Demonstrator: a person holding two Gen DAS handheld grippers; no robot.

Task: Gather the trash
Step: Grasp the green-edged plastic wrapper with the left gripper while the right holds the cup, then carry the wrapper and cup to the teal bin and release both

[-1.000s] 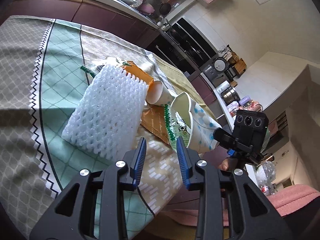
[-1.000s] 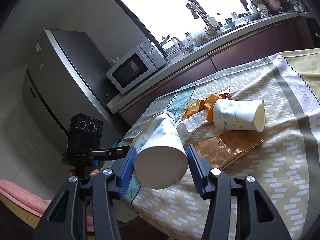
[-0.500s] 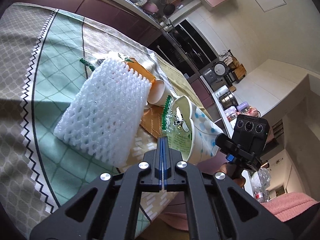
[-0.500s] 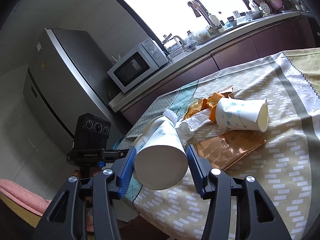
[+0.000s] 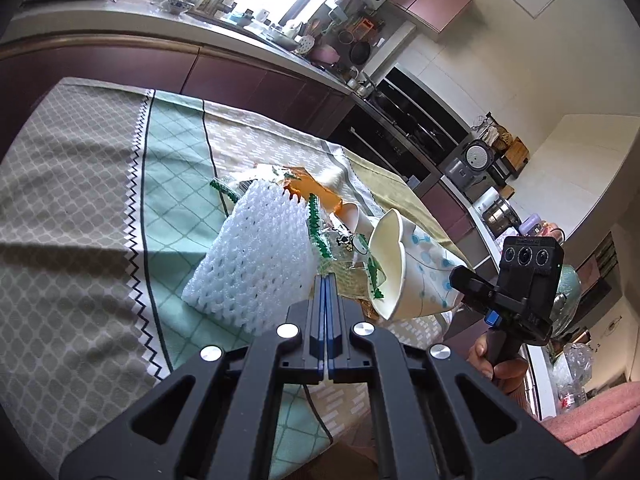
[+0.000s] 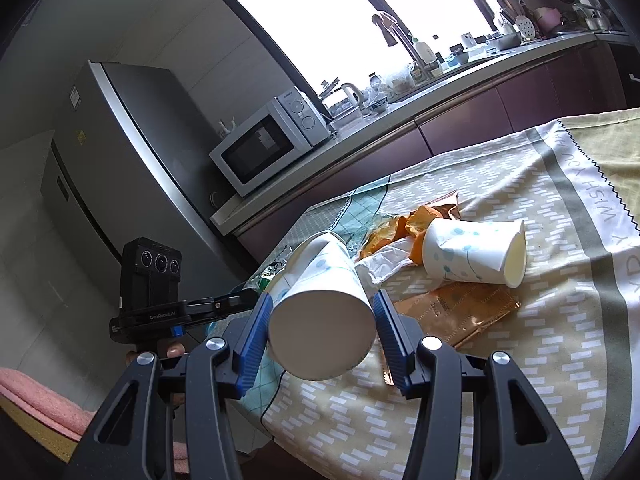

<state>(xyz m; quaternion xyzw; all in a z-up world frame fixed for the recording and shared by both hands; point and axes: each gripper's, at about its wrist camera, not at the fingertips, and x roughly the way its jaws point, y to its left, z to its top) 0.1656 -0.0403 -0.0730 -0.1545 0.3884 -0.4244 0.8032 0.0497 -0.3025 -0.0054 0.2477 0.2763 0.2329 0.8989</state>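
Note:
My right gripper (image 6: 320,300) is shut on a white paper cup (image 6: 320,312) with blue dots and holds it off the table, base toward its camera. In the left wrist view the cup (image 5: 416,272) shows its dented mouth. My left gripper (image 5: 325,278) is shut, its pads pinching the lower edge of a clear wrapper (image 5: 340,246) with green edges. The wrapper stands up just left of the cup's mouth. A white foam net (image 5: 256,256) lies on the tablecloth (image 5: 100,200) behind it.
A second paper cup (image 6: 472,252) lies on its side beside orange scraps (image 6: 400,228), a white tissue (image 6: 384,260) and a bronze foil wrapper (image 6: 452,312). The table's near edge (image 6: 288,412) runs below my right gripper. A counter with a microwave (image 6: 268,144) and a fridge (image 6: 120,160) stand behind.
The left gripper's jaws went from open to shut. The left gripper then rose a little, and the clear wrapper now stands higher and further left of the cup's mouth. The right gripper kept still.

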